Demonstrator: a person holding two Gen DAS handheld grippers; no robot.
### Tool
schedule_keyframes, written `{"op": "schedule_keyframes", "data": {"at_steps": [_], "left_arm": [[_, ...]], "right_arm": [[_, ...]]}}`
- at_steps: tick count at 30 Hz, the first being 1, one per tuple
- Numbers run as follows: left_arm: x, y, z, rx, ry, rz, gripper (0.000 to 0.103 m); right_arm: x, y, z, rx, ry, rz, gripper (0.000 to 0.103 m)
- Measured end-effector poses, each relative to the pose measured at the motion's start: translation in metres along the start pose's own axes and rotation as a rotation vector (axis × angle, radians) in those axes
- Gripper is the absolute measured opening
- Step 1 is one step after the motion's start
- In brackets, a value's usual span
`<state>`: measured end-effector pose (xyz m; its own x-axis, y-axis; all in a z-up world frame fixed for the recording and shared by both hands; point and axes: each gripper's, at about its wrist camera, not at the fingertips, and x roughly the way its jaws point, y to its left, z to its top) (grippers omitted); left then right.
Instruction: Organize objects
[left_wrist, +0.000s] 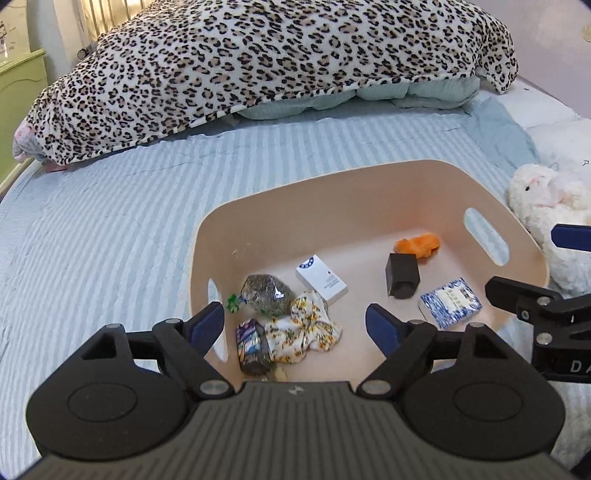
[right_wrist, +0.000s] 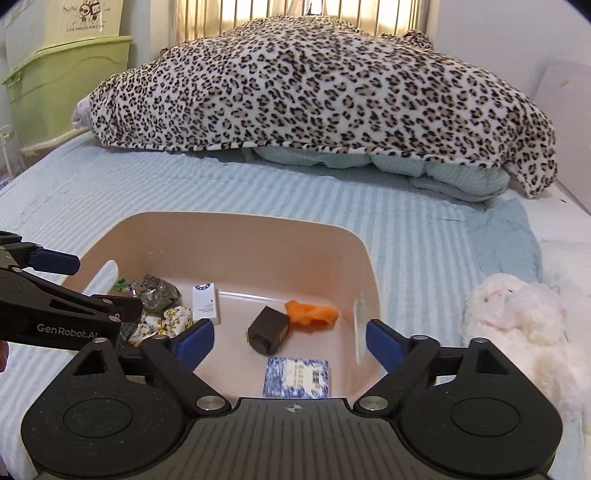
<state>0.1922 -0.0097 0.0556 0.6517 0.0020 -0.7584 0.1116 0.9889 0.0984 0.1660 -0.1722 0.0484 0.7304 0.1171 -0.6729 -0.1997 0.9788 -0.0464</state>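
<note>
A beige bin (left_wrist: 332, 184) (right_wrist: 295, 236) sits on the striped bed. It holds a white box (left_wrist: 321, 283) (right_wrist: 204, 302), a black box (left_wrist: 402, 275) (right_wrist: 267, 329), an orange cloth (left_wrist: 419, 244) (right_wrist: 312, 313), a blue patterned box (left_wrist: 450, 302) (right_wrist: 296, 376), a floral cloth (left_wrist: 303, 326) (right_wrist: 166, 321), a wrapped dark bundle (left_wrist: 266, 295) (right_wrist: 157, 293) and a dark packet (left_wrist: 253, 347). My left gripper (left_wrist: 295, 328) is open and empty above the bin's near left side. My right gripper (right_wrist: 290, 341) is open and empty above the bin's near right side.
A white plush toy (left_wrist: 543, 206) (right_wrist: 517, 332) lies right of the bin. A leopard-print blanket (left_wrist: 258, 66) (right_wrist: 314, 92) over bedding fills the far side of the bed. A green plastic cabinet (right_wrist: 70, 74) stands at the far left.
</note>
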Motion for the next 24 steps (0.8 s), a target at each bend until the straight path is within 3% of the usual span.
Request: {"op": "schedule_keyframes", "data": {"at_steps": [24], "left_arm": [[-0.087,-0.014,-0.080,-0.052,-0.009,-0.036,0.084]], "right_arm": [[-0.091,0.006,-0.066,0.093,-0.014,0.027,0.096]]}}
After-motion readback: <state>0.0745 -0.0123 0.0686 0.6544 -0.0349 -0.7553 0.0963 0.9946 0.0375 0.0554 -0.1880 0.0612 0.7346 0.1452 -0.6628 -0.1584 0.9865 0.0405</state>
